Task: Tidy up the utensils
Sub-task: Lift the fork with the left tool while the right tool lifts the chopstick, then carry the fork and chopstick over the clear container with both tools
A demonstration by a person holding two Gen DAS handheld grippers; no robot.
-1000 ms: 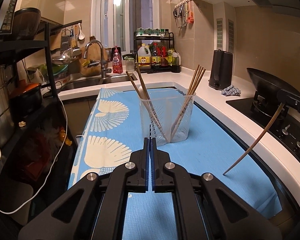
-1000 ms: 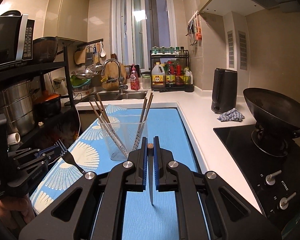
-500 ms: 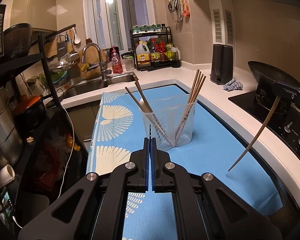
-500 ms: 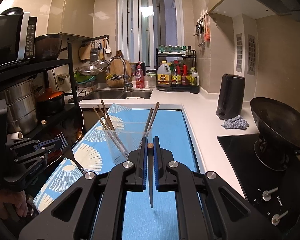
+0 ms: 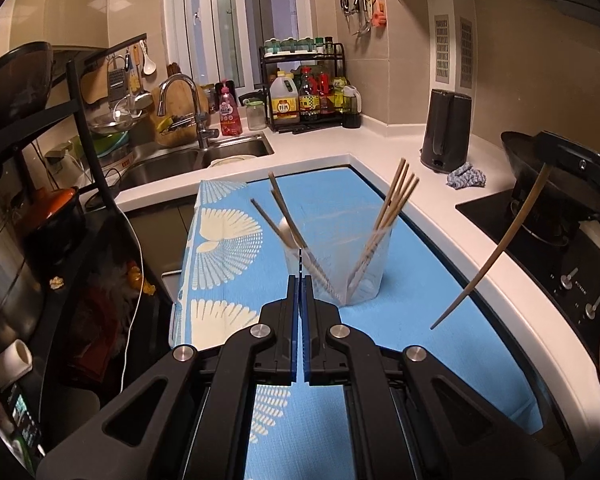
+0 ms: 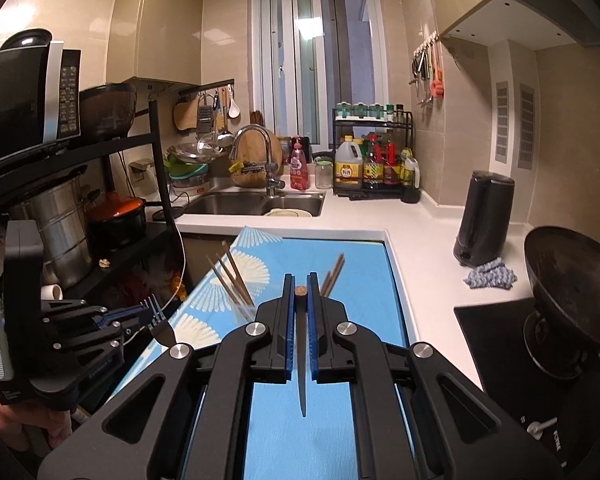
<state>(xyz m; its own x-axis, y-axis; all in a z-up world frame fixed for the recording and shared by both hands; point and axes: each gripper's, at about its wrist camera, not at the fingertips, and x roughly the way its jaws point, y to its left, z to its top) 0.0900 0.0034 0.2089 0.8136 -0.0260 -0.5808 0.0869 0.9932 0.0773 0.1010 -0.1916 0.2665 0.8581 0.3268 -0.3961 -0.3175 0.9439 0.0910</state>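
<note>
Since a second ago both grippers have risen and drawn back from the clear cup (image 5: 338,264), which now sits lower and smaller ahead of them, and the fork has lifted with the left one. The left gripper (image 5: 300,280) has its jaws pressed nearly together on the fork (image 6: 158,322), seen edge-on from its own camera as a thin sliver between the blue pads, while the right wrist view shows the tines poking out past the fingers. The right gripper (image 6: 300,292) is clamped on a single wooden chopstick (image 6: 301,360), round butt end between the fingertips, shaft hanging down toward the blue mat (image 6: 296,440); from the left it slants in the air beside the stove, tip above the mat's right side. The cup stands on the mat just beyond the left jaws, chopsticks leaning against both sides and a pale spoon bowl blurred among them. Writing beside the stove knob (image 6: 542,428) is too small to read.
</note>
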